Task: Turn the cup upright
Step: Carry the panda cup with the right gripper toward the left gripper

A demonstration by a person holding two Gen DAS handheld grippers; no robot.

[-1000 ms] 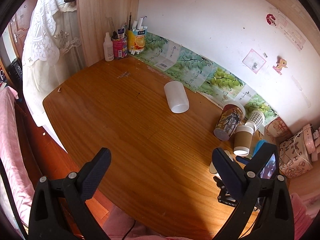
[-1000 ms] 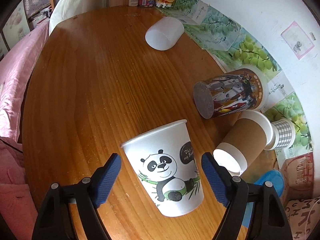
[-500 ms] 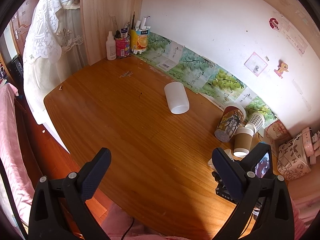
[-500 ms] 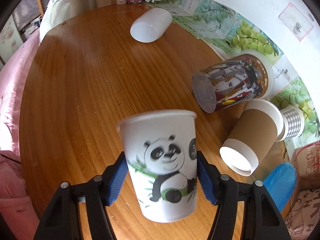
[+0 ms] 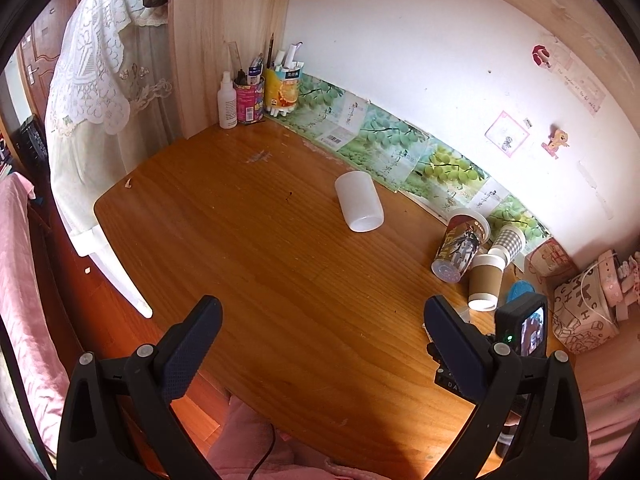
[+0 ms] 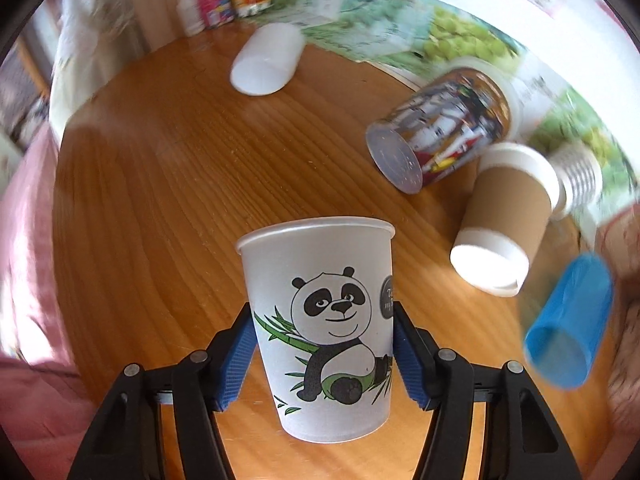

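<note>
We saw the right gripper [image 6: 324, 356] with its blue fingers [image 6: 240, 356] pinching the panda cup [image 6: 324, 320] by both sides, rim up, at 6 o'clock above the worktop [image 6: 168, 184]. White cup [image 6: 266, 62] lay on its side at 11 o'clock, brown cup [image 6: 504, 224] and blue cup [image 6: 568, 328] at 3. Left gripper [image 5: 320, 340] hung with fingers spread wide over the worktop's near edge, holding nothing.
</note>
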